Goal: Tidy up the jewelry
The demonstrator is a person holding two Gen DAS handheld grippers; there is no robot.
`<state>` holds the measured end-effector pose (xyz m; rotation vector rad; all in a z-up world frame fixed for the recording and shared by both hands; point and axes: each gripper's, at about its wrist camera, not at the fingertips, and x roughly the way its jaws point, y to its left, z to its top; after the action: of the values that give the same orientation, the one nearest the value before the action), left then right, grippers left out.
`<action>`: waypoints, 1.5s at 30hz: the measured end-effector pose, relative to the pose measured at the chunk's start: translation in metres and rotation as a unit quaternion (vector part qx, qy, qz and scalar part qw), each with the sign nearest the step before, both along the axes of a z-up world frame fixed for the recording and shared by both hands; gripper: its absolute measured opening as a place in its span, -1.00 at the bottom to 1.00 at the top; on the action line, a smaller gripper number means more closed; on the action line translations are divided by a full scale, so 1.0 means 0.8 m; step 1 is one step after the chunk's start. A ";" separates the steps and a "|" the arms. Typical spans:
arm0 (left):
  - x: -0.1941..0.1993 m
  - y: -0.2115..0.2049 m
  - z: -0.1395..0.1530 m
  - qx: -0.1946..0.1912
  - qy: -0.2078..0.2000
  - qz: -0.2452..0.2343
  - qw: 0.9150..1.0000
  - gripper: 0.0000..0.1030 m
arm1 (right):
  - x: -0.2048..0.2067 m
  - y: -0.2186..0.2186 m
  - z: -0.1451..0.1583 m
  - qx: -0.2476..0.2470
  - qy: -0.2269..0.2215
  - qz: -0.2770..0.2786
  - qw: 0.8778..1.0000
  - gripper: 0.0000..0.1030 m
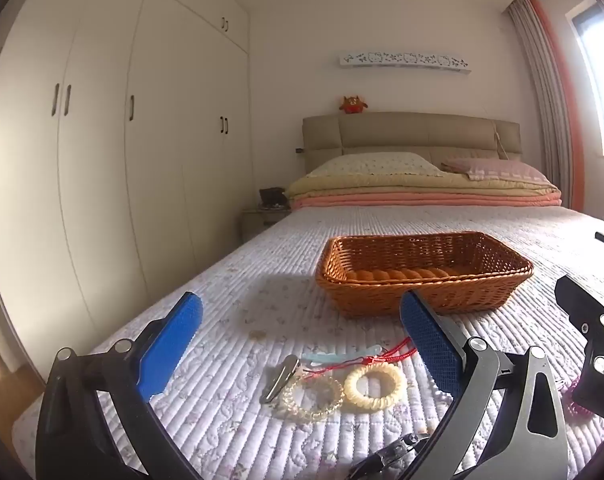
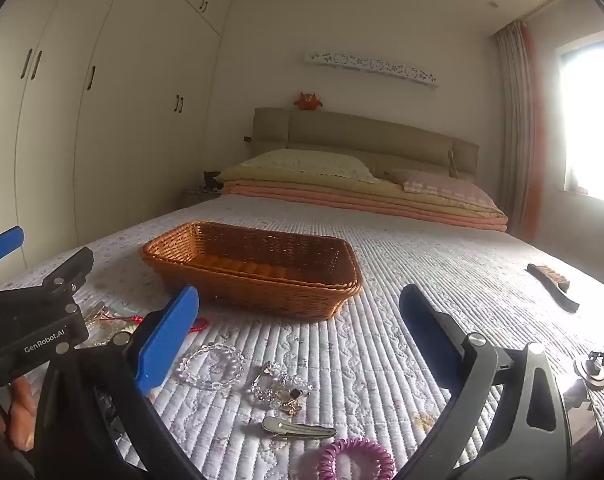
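Observation:
A brown wicker basket (image 1: 424, 276) (image 2: 254, 270) stands on the quilted bed. My left gripper (image 1: 302, 340) is open and empty above a cream ring bracelet (image 1: 375, 388), a clear spiral hair tie (image 1: 312, 399), a silver hair clip (image 1: 280, 378), a pale blue clip (image 1: 342, 354) and a red cord (image 1: 386, 354). My right gripper (image 2: 300, 328) is open and empty above a clear bead bracelet (image 2: 212, 366), a crystal brooch cluster (image 2: 280, 390), a silver clip (image 2: 298, 429) and a purple spiral hair tie (image 2: 354, 460).
Folded blankets and pillows (image 1: 422, 188) lie at the headboard. White wardrobes (image 1: 102, 140) line the left wall. A dark brush (image 2: 552, 284) lies on the bed at the right. The left gripper body (image 2: 34, 320) shows at the left of the right wrist view.

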<state>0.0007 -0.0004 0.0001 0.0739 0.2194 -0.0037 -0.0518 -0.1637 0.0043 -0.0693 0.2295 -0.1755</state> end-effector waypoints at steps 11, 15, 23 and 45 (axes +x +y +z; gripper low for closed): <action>0.006 -0.015 -0.001 0.020 -0.010 -0.003 1.000 0.86 | 0.015 -0.010 -0.010 0.018 0.022 -0.008 1.000 0.86; 0.002 -0.003 -0.006 0.004 -0.001 -0.004 1.000 0.86 | 0.014 -0.010 -0.010 0.019 0.023 -0.009 1.000 0.86; 0.005 -0.003 -0.008 0.005 0.002 -0.005 1.000 0.86 | 0.014 -0.009 -0.008 0.016 0.025 -0.010 0.999 0.86; 0.006 -0.001 -0.010 0.007 0.005 -0.004 1.000 0.86 | 0.015 -0.010 -0.008 0.018 0.031 -0.009 0.999 0.86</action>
<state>0.0058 -0.0009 -0.0080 0.0885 0.2284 -0.0106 -0.0399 -0.1717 -0.0019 -0.0371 0.2958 -0.1876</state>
